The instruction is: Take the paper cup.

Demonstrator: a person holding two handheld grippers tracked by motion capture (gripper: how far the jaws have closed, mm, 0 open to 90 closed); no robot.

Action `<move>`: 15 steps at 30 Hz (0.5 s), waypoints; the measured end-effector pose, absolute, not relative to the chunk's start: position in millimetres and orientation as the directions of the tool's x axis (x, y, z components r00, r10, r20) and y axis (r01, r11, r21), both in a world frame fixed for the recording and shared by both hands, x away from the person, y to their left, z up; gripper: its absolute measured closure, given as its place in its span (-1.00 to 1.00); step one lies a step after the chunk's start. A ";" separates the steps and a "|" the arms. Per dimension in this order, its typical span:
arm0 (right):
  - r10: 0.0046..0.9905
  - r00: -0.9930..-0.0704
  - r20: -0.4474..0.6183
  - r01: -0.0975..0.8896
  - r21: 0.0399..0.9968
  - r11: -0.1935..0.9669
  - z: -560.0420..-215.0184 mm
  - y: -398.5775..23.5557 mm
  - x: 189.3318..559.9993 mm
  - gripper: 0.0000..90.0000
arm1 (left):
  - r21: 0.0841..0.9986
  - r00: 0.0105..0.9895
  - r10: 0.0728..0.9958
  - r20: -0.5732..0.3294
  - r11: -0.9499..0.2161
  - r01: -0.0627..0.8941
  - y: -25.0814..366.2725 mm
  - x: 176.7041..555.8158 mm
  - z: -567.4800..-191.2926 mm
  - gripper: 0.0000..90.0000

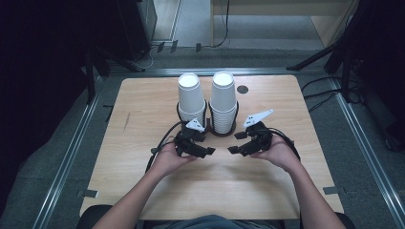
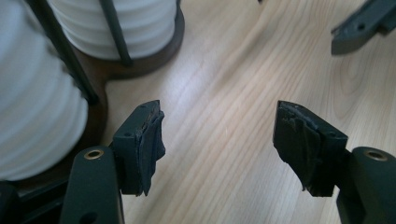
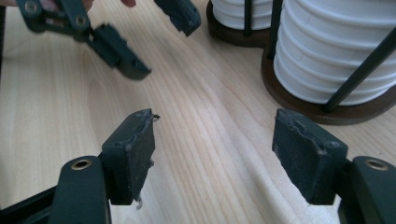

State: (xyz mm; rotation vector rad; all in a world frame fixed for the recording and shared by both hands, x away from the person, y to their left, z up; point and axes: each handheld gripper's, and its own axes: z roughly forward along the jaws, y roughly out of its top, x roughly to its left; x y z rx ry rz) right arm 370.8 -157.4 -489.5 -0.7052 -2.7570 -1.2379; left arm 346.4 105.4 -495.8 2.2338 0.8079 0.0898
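I can't read any text, label, brand, number or sign from my station. The 2 stacks of white paper cups [image 1: 208, 98] are plain on every face I can see, with no print or logo, and the dark holder [image 1: 220, 130] they stand in is unmarked too. The wooden counter [image 1: 143, 105] shows bare grain with no sticker or writing on it.
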 end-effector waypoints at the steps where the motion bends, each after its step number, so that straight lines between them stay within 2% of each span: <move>1: 0.387 -0.896 0.217 0.420 0.698 0.580 -489.1 -158.3 370.5 -0.31 | 0.674 0.799 0.573 -0.183 -0.519 0.526 106.5 346.7 -495.0 -0.20; 4: 0.382 -0.895 0.229 0.426 0.695 0.580 -488.2 -159.4 370.3 -0.27 | 0.672 0.798 0.571 -0.192 -0.516 0.532 108.0 347.0 -494.8 -0.15; 8: 0.362 -0.903 0.232 0.414 0.694 0.589 -485.4 -160.1 368.4 -0.06 | 0.667 0.796 0.571 -0.201 -0.515 0.538 111.4 347.8 -493.4 -0.02; 12: 0.365 -0.889 0.276 0.453 0.648 0.612 -488.9 -157.5 367.6 -0.01 | 0.676 0.797 0.569 -0.201 -0.509 0.533 112.5 347.4 -490.4 0.02; 15: 0.354 -0.894 0.276 0.445 0.638 0.628 -492.3 -157.0 367.2 0.02 | 0.677 0.798 0.567 -0.205 -0.506 0.534 113.3 347.3 -489.5 0.06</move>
